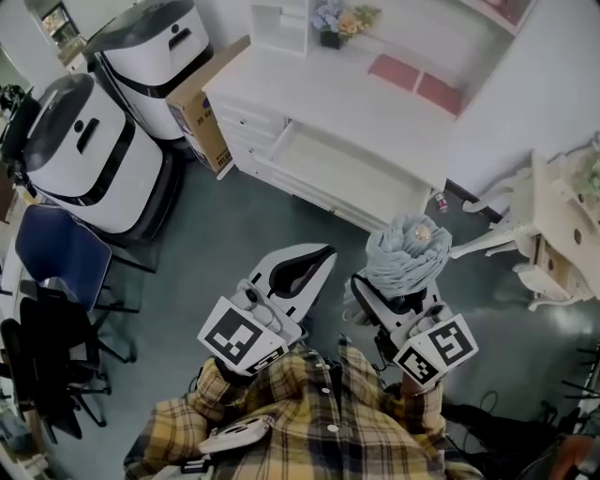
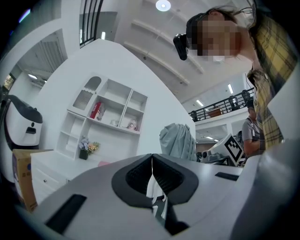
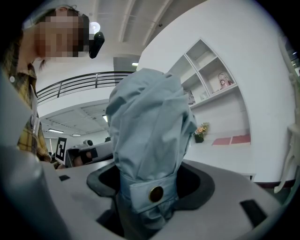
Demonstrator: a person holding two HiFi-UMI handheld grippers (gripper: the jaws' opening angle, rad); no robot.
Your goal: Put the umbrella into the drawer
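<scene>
Far left: I see two rounded white-and-black machines [image 1: 89,155] on the dark floor, with a blue padded chair [image 1: 58,251] just in front of them.
Box: a brown cardboard box [image 1: 199,105] leans between the farther machine and the corner of the worktop.
Left tool [image 2: 151,163]: clenched on nothing. In the left gripper view its dark pads meet in a thin line. I hold it in the air in front of my yellow plaid shirt [image 1: 314,427], pointing toward the worktop.
Worktop: a long white desk [image 1: 347,98] carrying a small pot of flowers [image 1: 341,21] and two pink pads [image 1: 417,82] at the back.
Drawer: a shallow white drawer [image 1: 342,173] is pulled out from the front of the worktop, its inside facing up.
Umbrella: a folded pale blue-grey fabric umbrella [image 3: 149,136] with a strap and a brass snap button stands upright in the air, short of the drawer and well apart from it.
Right tool [image 3: 150,183]: grasping the umbrella near its strap, the fabric bulging above the pads.
Far right: an ornate white side table [image 1: 555,220] with curved legs.
</scene>
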